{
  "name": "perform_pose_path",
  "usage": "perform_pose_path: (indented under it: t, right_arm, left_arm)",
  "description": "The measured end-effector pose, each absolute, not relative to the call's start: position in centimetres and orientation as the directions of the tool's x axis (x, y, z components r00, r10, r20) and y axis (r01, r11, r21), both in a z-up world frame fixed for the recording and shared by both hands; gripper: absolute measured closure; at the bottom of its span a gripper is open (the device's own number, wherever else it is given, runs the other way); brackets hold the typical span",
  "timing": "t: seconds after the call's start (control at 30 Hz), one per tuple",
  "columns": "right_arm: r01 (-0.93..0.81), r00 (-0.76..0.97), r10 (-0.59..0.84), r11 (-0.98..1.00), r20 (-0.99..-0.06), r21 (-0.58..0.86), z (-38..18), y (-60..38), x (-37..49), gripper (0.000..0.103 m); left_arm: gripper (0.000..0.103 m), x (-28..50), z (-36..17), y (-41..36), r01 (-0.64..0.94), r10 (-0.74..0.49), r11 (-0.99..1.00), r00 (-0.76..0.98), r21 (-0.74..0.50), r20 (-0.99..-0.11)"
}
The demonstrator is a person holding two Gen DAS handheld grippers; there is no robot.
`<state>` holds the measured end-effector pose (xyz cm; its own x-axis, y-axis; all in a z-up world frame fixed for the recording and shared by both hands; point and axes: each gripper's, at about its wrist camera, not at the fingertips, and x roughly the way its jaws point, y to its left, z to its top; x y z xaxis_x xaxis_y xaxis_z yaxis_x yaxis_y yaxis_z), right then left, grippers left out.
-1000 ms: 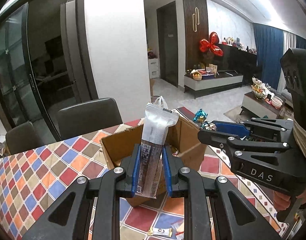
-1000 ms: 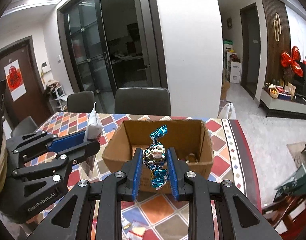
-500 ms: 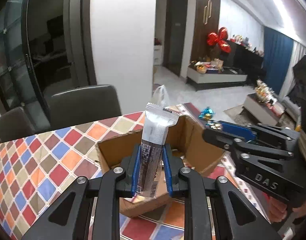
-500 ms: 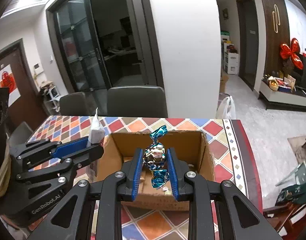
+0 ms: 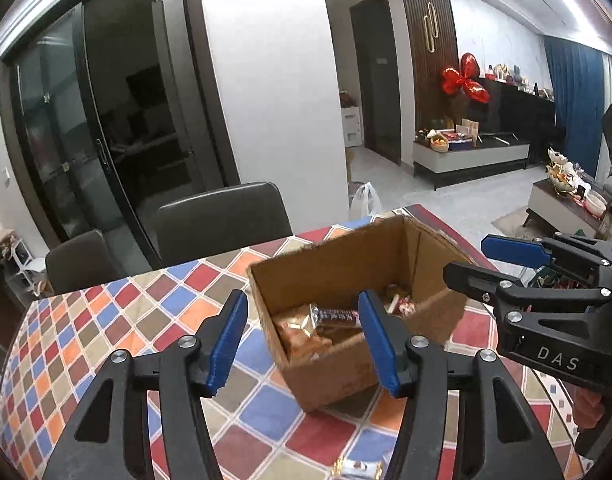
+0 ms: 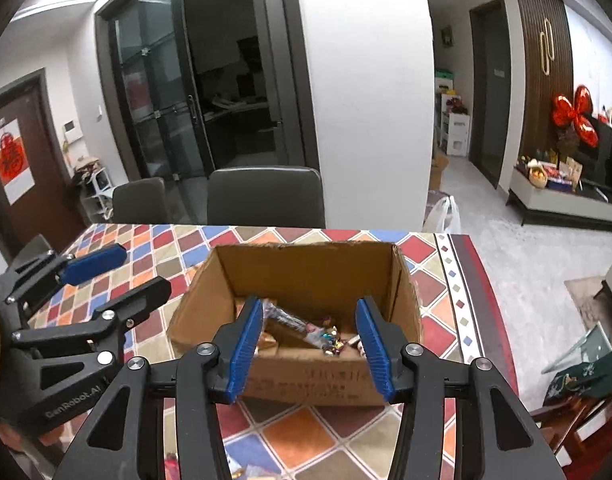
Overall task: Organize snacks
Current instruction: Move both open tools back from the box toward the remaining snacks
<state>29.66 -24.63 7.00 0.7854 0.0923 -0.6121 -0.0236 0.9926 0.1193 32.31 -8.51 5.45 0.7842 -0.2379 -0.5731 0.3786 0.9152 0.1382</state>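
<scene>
An open cardboard box [image 5: 338,264] [image 6: 306,272] stands on the checkered table with several snacks inside. A grey wrapped snack bar [image 5: 334,314] [image 6: 285,318] lies in it, and a blue foil candy [image 6: 330,338] lies beside the bar. My left gripper [image 5: 301,340] [image 6: 145,270] hovers over the box's near left side, jaws opening, nothing between them. My right gripper [image 6: 310,344] [image 5: 470,262] hangs over the box's near wall, jaws also opening and holding nothing.
Two dark chairs [image 5: 221,220] [image 6: 265,196] stand behind the table's far edge. Loose wrapped snacks [image 5: 358,468] [image 6: 249,472] lie on the cloth close under the grippers. The table's right edge [image 6: 478,280] drops to the floor just past the box.
Both grippers opened. The snack bar left the left jaws and the blue candy left the right jaws; both now lie in the box. The left gripper swung slightly over the box.
</scene>
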Motion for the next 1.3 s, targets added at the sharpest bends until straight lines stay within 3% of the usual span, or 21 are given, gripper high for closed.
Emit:
perform_pose_path:
  t: [0.37,0.77,1.3]
  right_arm:
    - [-0.09,0.795,0.13,0.991,-0.593,0.097,4.6,-21.4,22.9,0.053]
    - [-0.09,0.742,0.163,0.985,-0.65,0.144,-0.4,-20.3,19.9,0.053]
    - [-0.018,0.648,0.158,0.981,-0.745,0.192,-7.4,-20.3,17.6,0.053]
  left_arm:
    - [0.043,25.4,1.6,-6.4,0.376,-0.218,0.916,0.76,0.14,-0.612]
    - [0.043,20.6,-3.2,-4.2,0.304,-0.19,0.952,0.697,0.045,-0.691]
    - [0.043,20.5,-10.5,-3.4,0.195,-0.195,0.975,0.538,-0.103,-0.82]
